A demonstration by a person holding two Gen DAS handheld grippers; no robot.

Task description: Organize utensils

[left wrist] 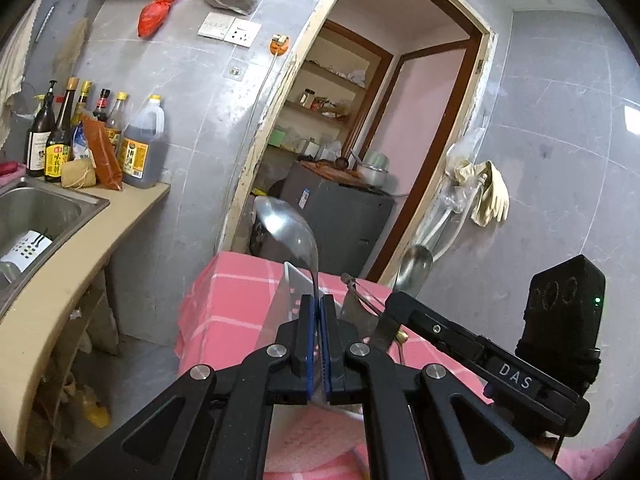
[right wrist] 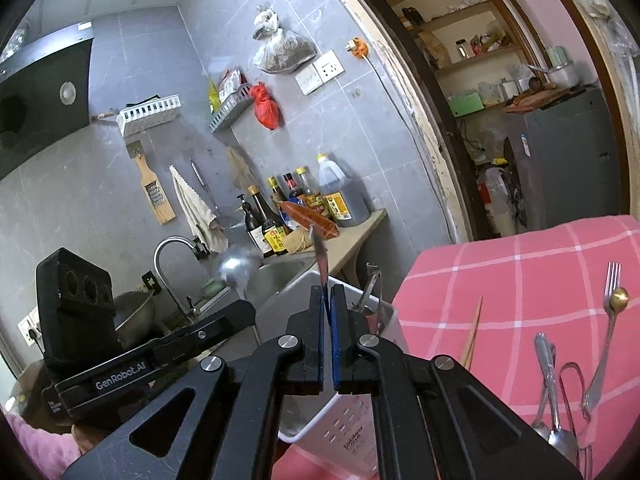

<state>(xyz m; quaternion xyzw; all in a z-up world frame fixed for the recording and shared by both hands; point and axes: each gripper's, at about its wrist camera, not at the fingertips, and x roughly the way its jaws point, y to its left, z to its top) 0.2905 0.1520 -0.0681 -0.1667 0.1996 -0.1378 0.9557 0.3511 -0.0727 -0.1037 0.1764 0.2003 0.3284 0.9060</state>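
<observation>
My left gripper (left wrist: 319, 300) is shut on the handle of a steel spoon (left wrist: 286, 224), its bowl raised above the pink checked tablecloth (left wrist: 228, 300). My right gripper (right wrist: 328, 292) is shut on a second steel spoon seen edge-on (right wrist: 320, 256); that spoon's bowl shows in the left wrist view (left wrist: 416, 266). Both hover over a white perforated utensil holder (right wrist: 340, 432) that has a peeler (right wrist: 370, 292) standing in it. More utensils lie on the cloth at the right: a fork (right wrist: 613, 276), a gold-bowled spoon (right wrist: 618, 300), other steel cutlery (right wrist: 550, 380) and a wooden chopstick (right wrist: 472, 332).
A counter with a steel sink (left wrist: 40, 212) and several sauce bottles (left wrist: 80, 136) runs along the left. A second white holder (left wrist: 26, 248) lies in the sink. An open doorway (left wrist: 360, 120) leads to a grey fridge. Gloves (left wrist: 488, 192) hang on the right wall.
</observation>
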